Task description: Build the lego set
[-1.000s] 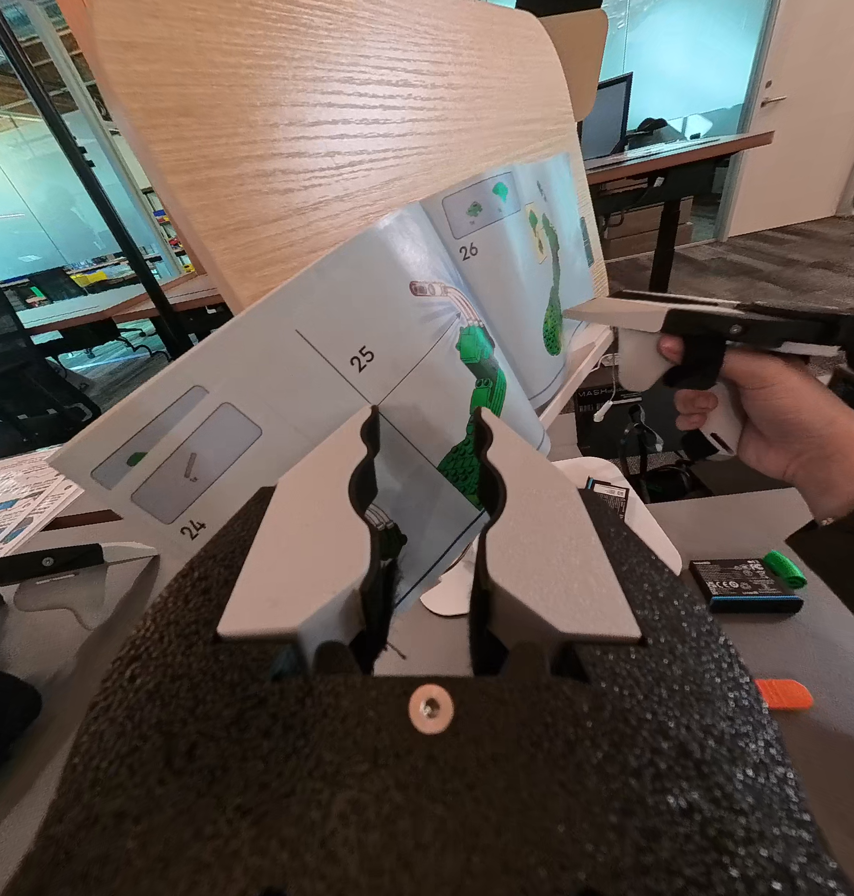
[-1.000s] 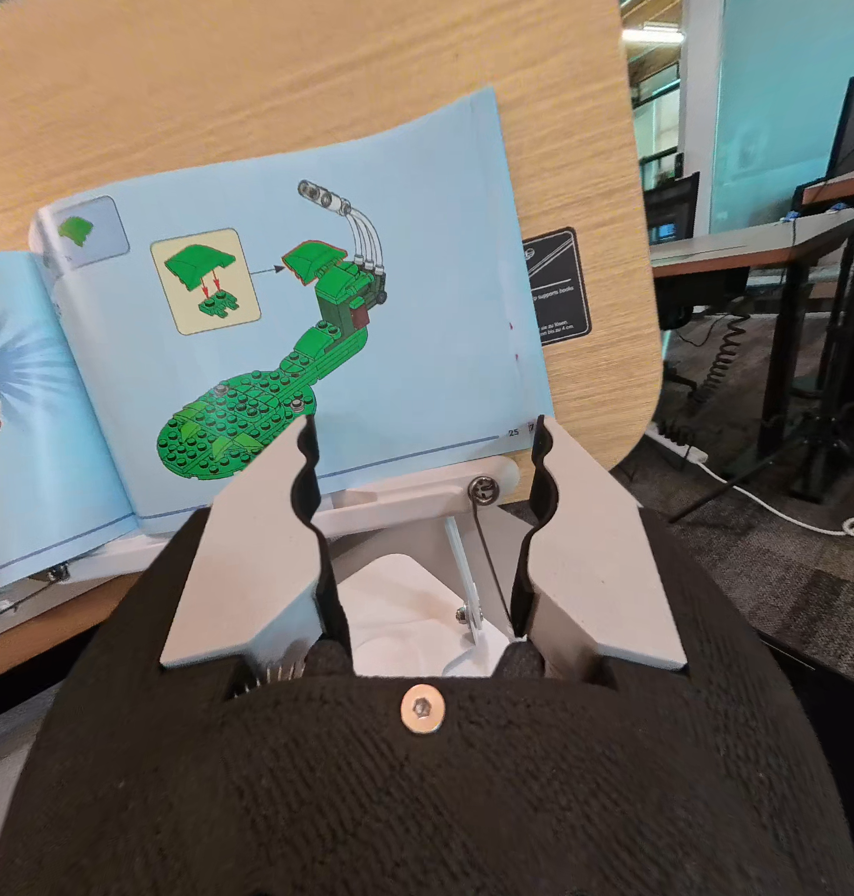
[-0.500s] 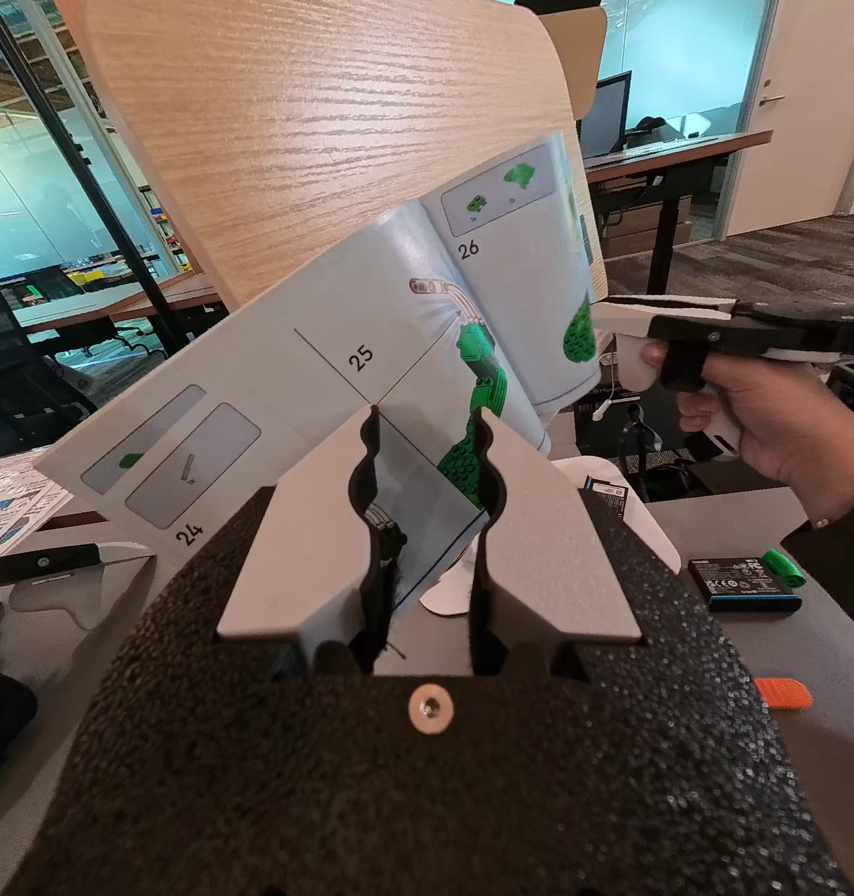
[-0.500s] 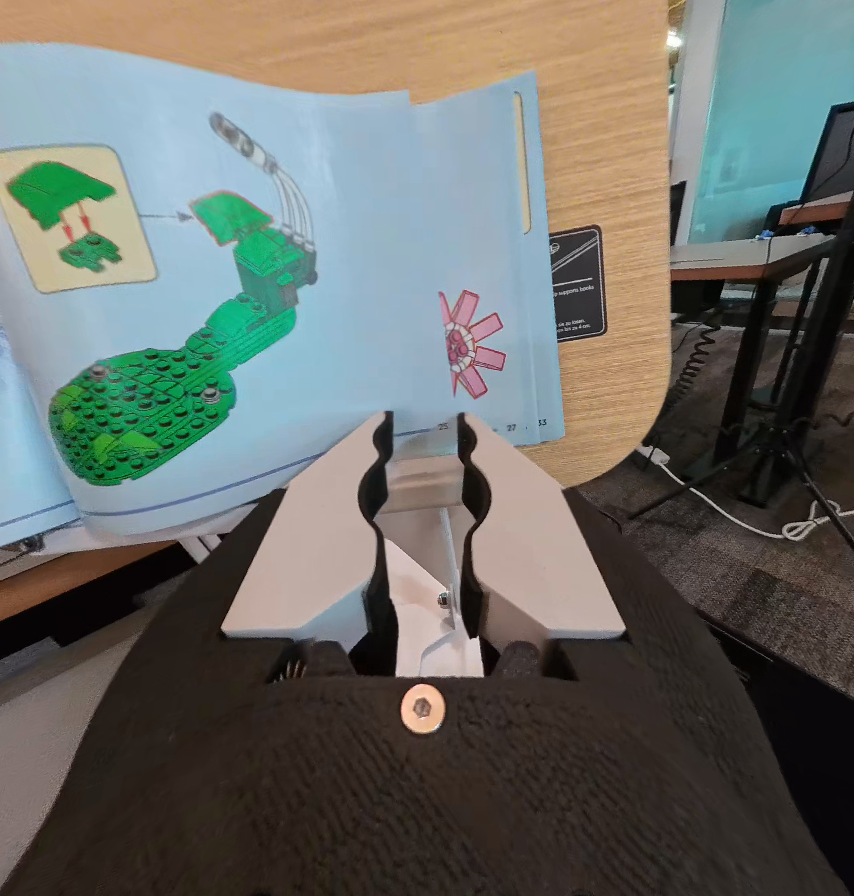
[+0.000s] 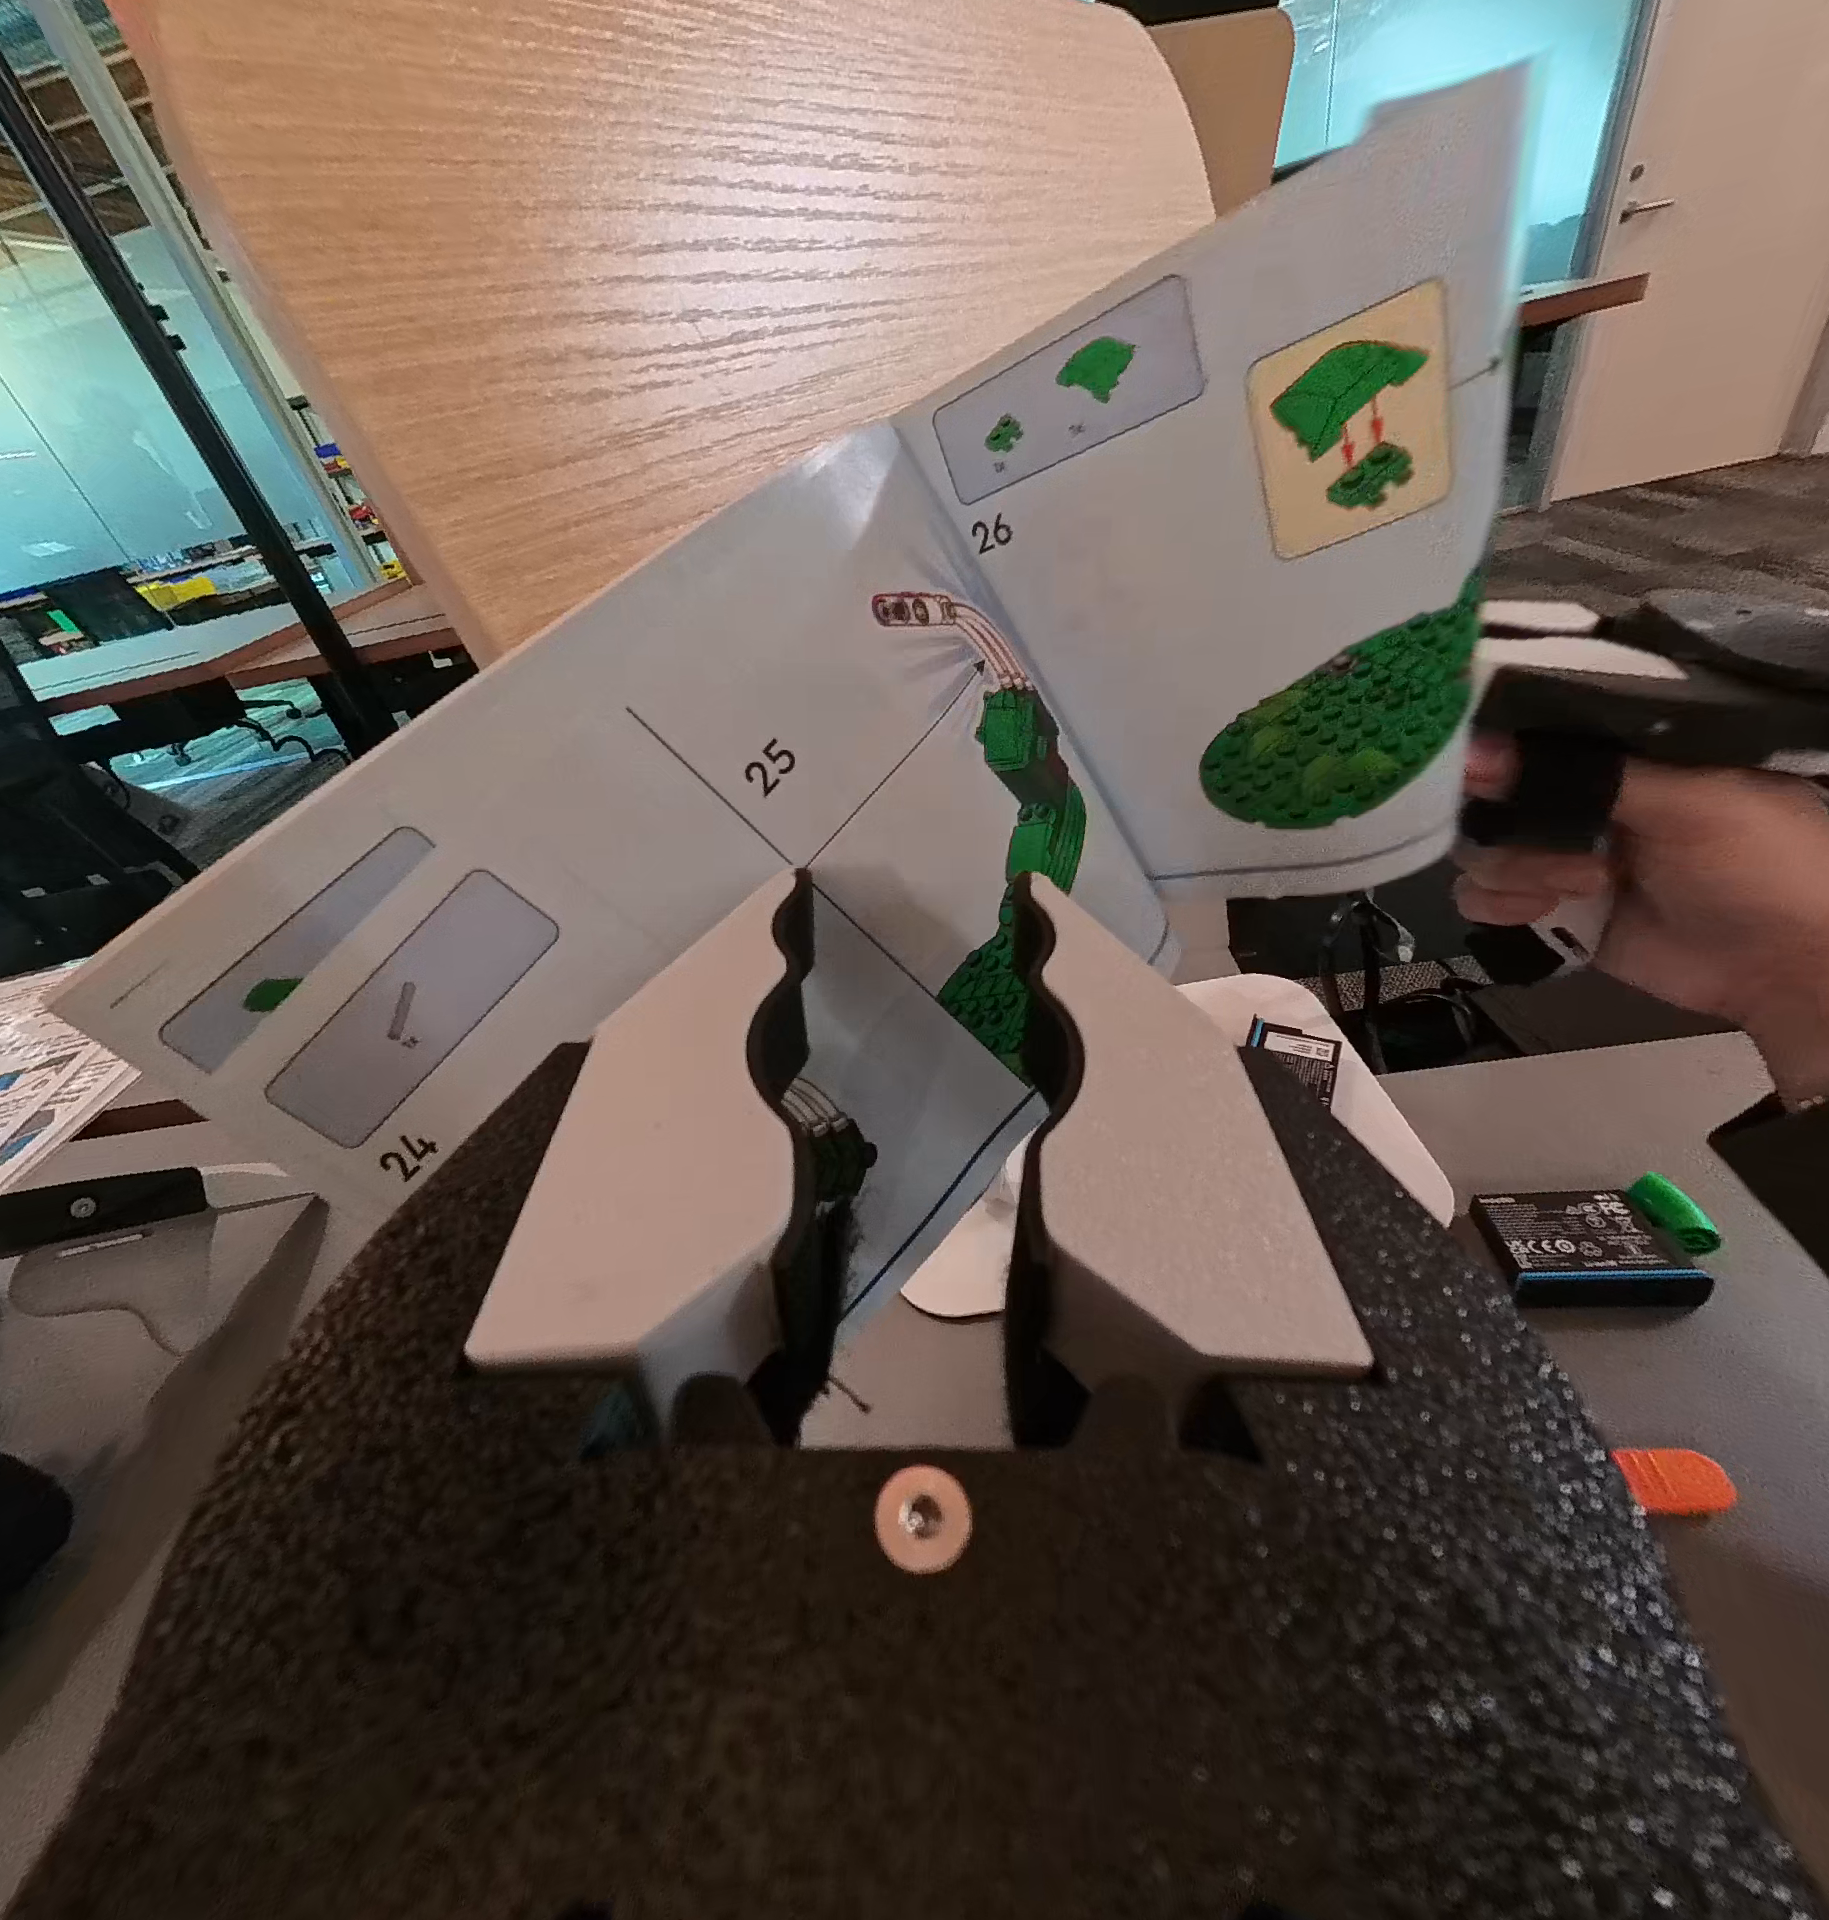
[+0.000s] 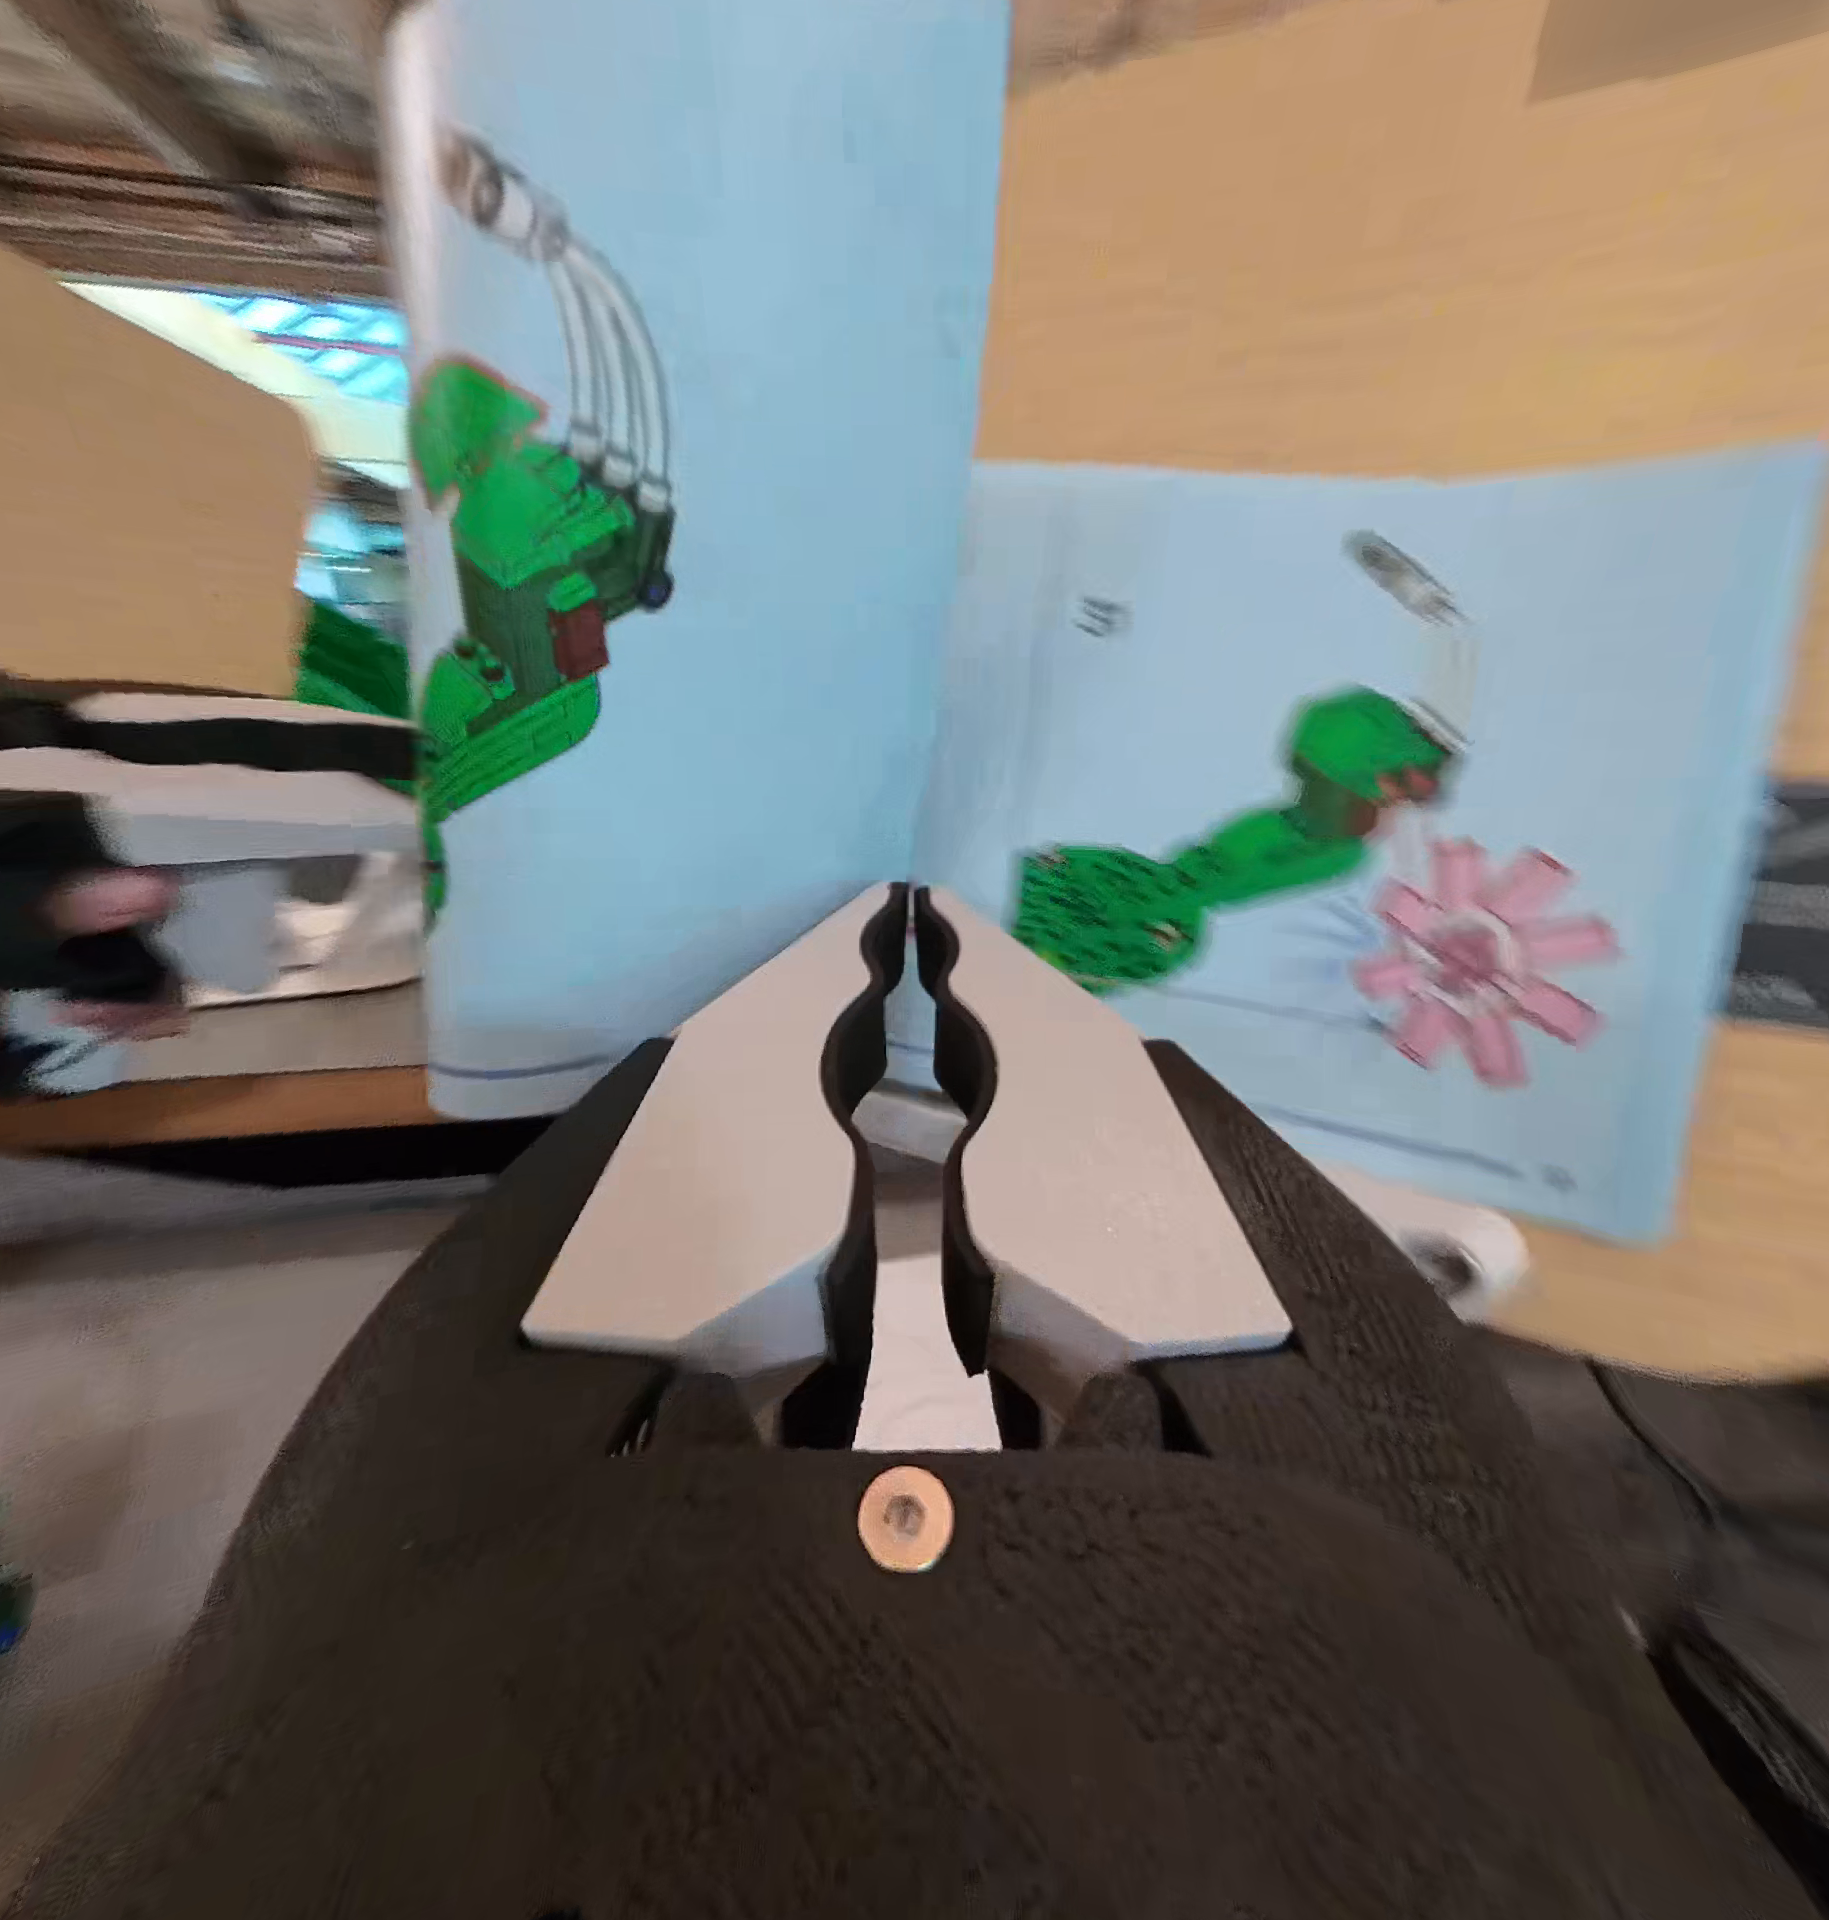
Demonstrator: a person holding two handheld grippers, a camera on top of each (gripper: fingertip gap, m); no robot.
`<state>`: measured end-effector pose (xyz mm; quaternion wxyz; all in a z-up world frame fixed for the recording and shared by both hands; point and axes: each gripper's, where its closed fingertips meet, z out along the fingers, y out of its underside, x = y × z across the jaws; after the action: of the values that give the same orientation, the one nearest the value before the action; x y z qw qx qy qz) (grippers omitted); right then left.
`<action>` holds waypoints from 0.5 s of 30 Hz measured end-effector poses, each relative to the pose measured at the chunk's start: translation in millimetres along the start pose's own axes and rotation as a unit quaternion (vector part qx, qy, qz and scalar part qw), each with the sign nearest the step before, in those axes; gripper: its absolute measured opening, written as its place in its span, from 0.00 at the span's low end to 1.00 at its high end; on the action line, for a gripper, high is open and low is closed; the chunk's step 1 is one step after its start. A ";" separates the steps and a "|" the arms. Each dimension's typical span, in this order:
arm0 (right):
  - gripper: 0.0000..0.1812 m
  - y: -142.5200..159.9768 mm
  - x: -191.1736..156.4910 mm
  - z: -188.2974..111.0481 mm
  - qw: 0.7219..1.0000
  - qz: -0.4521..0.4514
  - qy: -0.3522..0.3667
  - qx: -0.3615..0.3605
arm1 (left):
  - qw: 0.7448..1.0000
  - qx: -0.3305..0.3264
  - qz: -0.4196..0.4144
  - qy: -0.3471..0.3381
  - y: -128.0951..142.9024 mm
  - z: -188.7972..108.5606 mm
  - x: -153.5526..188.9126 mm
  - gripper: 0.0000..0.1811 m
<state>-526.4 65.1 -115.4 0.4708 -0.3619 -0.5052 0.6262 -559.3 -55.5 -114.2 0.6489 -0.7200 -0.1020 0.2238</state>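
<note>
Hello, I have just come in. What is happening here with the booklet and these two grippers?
A person is turning a page of the Lego instruction booklet, which leans against a wooden board. The right gripper is shut on the edge of one page and holds it lifted, partway over. The left gripper is open in front of the booklet's lower corner and holds nothing. No bricks are being handled at this moment.

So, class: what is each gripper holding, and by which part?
Right gripper pinches the booklet page at its lower edge. Left gripper holds nothing.
</note>
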 end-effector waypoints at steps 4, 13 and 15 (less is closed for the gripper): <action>0.03 -18.4 -54.5 -8.4 0.990 -0.024 -0.139 0.024 | 1.000 -0.006 -0.004 0.012 -2.2 -2.7 3.9 0.21; 0.10 -28.9 -110.6 -12.0 0.971 -0.071 -0.227 -0.024 | 0.954 0.087 -0.107 0.265 -54.6 -47.6 65.1 0.32; 0.11 -30.5 -117.3 -9.2 0.969 -0.085 -0.229 -0.028 | 0.939 0.090 -0.126 0.306 -59.8 -56.8 72.6 0.34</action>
<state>-476.5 -42.8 -90.4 0.3838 -0.1774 -0.6461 0.6355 -461.0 -66.1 -66.2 0.7339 -0.6735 0.0322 -0.0823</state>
